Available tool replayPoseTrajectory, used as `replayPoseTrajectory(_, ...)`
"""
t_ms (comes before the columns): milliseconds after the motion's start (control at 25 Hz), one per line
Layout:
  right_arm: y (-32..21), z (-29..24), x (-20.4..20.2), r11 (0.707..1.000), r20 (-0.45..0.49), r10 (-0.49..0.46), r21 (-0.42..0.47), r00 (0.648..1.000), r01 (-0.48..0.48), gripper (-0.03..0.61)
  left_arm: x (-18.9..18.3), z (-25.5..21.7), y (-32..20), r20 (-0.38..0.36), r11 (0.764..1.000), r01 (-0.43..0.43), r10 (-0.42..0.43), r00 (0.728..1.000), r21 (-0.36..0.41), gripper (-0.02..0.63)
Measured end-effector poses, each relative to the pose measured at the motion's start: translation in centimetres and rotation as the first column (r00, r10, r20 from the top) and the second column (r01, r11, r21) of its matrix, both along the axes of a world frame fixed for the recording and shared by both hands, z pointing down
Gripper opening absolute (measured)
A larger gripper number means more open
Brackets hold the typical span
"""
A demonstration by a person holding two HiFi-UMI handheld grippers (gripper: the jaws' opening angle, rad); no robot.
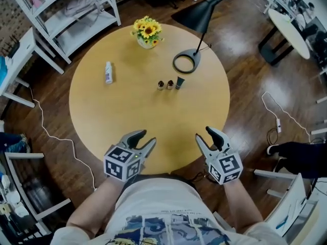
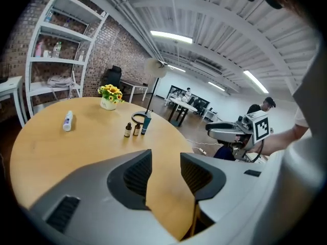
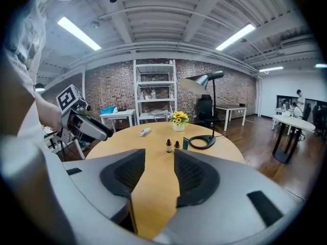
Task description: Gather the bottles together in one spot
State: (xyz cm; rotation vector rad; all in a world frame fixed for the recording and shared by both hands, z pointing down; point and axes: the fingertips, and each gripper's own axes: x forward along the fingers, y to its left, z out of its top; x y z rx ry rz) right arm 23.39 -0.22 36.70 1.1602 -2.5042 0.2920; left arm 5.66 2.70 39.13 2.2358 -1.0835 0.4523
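Bottles: two small brown bottles point(image 1: 160, 85) with dark caps and a dark teal tube point(image 1: 180, 82) are seen upright in a tight row beside the lamp base point(image 1: 186, 63) | white bottle point(image 1: 108, 72) is seen lying flat, well apart, toward the left of the round wooden surface point(image 1: 127, 116) | Grippers: left gripper point(image 1: 147, 138) and right gripper point(image 1: 204, 133) are held at the near edge, jaws apart, nothing between them.
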Motion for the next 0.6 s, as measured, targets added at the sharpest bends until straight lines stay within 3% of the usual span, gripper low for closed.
replayPoseTrajectory(200,0.7,0.6,2.1,1.000,0.015,0.002,-0.025,1.000,-0.002,0.206,1.8,-0.8,0.0,-0.003,0.999,0.030,-0.030,1.000,0.014,0.173)
replayPoseTrajectory(280,0.4,0.8,2.4,1.000,0.009,-0.012,-0.017,1.000,0.012,0.206,1.9,-1.0,-0.1,-0.003,0.999,0.042,-0.042,0.999,0.024,0.225)
replayPoseTrajectory(600,-0.1,1.5,0.3,0.997,0.028,-0.053,-0.048,0.998,0.055,0.206,-0.5,-1.1,-0.6,0.015,0.994,0.095,-0.096,0.995,0.047,0.239)
